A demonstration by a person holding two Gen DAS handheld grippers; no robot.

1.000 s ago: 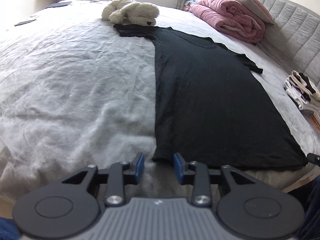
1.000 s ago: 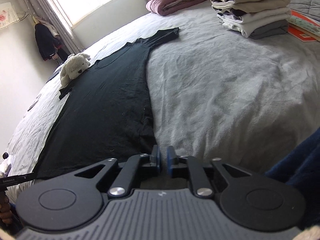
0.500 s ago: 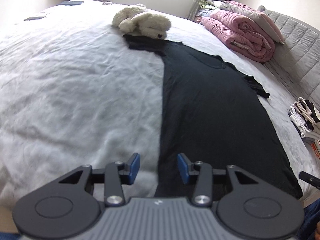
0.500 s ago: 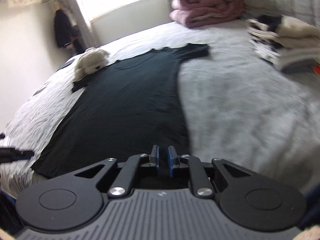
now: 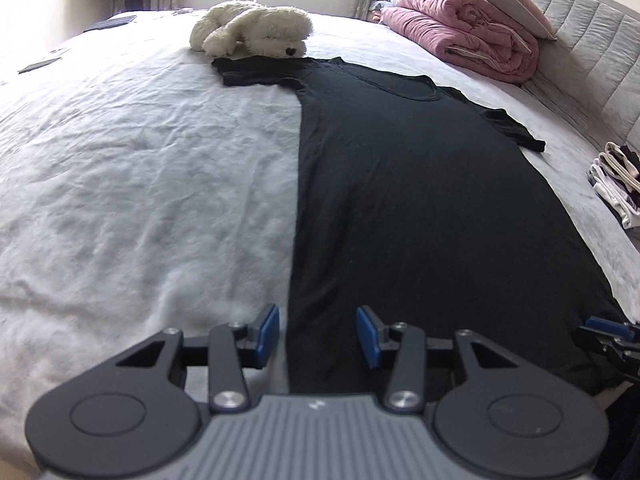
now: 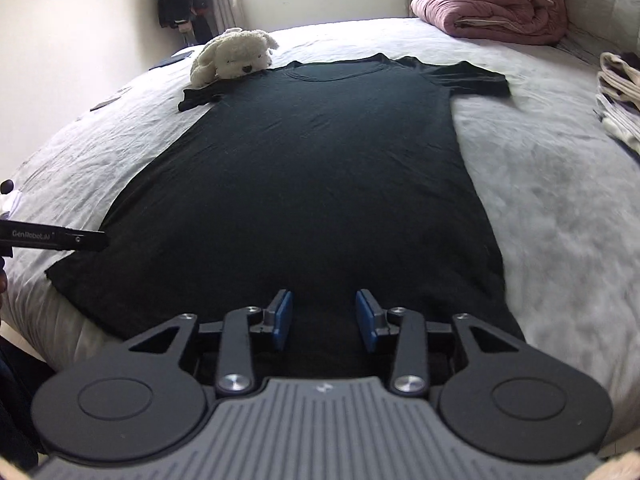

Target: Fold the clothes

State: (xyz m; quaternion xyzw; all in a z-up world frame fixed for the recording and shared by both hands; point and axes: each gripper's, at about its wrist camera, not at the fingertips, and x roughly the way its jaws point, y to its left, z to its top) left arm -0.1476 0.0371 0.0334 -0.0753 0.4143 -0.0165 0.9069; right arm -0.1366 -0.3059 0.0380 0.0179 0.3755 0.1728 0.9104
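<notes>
A black T-shirt [image 5: 420,184] lies flat on the bed, collar away from me and hem near the front edge. My left gripper [image 5: 318,332] hovers open over the shirt's left side edge near the hem, with nothing pinched between its pads. In the right wrist view the same T-shirt [image 6: 320,168] fills the middle. My right gripper [image 6: 324,322] is over the hem, right of centre; its jaws are opening, with cloth under the gap but not pressed by the pads. The left gripper [image 6: 52,236] shows at the shirt's left bottom corner.
A white plush dog [image 5: 252,30] rests on the shirt's far left sleeve. A rolled pink quilt [image 5: 464,36] lies by the grey headboard [image 5: 592,52]. A stack of folded clothes [image 5: 616,184] sits to the right. The grey bedsheet [image 5: 140,168] spreads wide to the left.
The right gripper went from shut to open, rolled level, and shifted left along the hem. The left gripper opened a little wider and moved in over the shirt's left edge.
</notes>
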